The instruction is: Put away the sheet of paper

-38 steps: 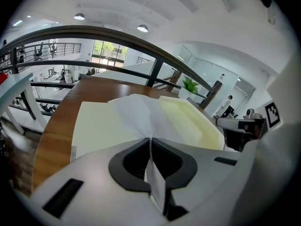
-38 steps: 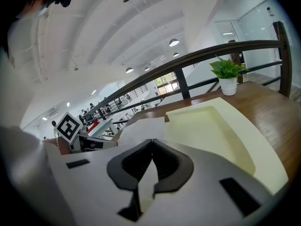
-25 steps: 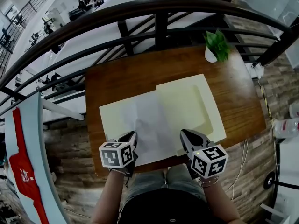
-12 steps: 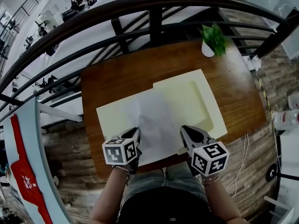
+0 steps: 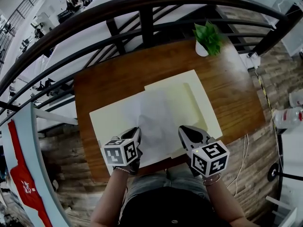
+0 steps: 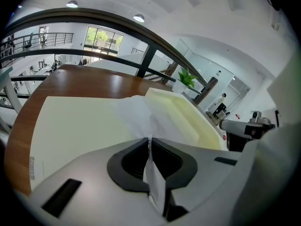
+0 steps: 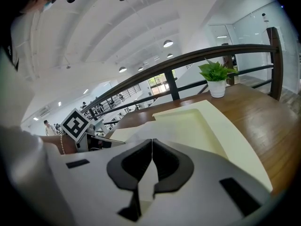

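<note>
Broadly, we saw the wooden table (image 5: 236,93) carrying an open cream folder (image 5: 109,122), with the sheet of paper (image 5: 161,112) lying across its middle, near edge raised. The left gripper (image 5: 136,132) had its jaws closed flat on that edge. The right gripper (image 5: 182,130) had its jaws together too, on a pale edge we took for the same sheet. A potted plant (image 5: 207,36) stood at the far corner. We judged that uneven pulling could crease or tear so thin a sheet, or snag it on the folder's pocket. We could read no writing, only square markers.
</note>
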A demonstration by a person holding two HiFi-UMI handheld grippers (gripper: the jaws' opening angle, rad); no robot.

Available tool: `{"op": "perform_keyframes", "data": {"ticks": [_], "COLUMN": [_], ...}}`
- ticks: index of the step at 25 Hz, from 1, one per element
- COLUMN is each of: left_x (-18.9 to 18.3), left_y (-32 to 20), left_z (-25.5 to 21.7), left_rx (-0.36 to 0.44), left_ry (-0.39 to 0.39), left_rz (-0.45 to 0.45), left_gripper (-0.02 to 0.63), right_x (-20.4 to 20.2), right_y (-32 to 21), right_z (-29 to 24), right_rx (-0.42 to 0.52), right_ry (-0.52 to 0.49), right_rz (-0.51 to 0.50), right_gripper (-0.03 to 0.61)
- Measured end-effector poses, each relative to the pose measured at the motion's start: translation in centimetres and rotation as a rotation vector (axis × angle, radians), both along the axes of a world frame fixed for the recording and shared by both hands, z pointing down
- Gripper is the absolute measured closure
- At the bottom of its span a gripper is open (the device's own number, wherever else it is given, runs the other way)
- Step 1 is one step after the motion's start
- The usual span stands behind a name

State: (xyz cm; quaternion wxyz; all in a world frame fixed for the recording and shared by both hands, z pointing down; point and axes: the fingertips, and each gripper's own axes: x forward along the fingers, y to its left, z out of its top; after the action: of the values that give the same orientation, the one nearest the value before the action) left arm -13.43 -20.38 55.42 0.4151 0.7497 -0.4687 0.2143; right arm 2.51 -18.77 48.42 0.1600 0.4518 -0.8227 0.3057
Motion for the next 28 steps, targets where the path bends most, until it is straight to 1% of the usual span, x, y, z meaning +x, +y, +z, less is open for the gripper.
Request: {"op": "perform_keyframes", "data": {"ticks": [11, 14, 19, 28], "left_x": [4.1, 5.3, 6.8, 9.3], "left_y": [-0.8, -1.0, -1.4, -2.1], "left_z": [-0.3, -0.1, 0.0, 0.6], "left_rx": [0.002, 0.002, -0.001, -0.013], "left_ry": [0.006, -0.002, -0.003, 0.004], "left_rz": [0.017, 0.034, 0.041, 0.078], "left_gripper": [0.588, 0.588, 0.586, 0.586], "right_x": [2.3, 3.3, 4.8, 6.5], "right_y": [-0.4, -0.6, -0.8, -1.3], "right_z": [-0.5, -0.5, -0.3, -0.1], "right_rx": [0.002, 0.001, 0.0, 0.015], "right_ry": [-0.016, -0.024, -0.007, 0.003], "right_rz": [-0.06, -0.058, -0.063, -0.051], "right_gripper": [0.551, 0.551, 0.552, 0.551]}}
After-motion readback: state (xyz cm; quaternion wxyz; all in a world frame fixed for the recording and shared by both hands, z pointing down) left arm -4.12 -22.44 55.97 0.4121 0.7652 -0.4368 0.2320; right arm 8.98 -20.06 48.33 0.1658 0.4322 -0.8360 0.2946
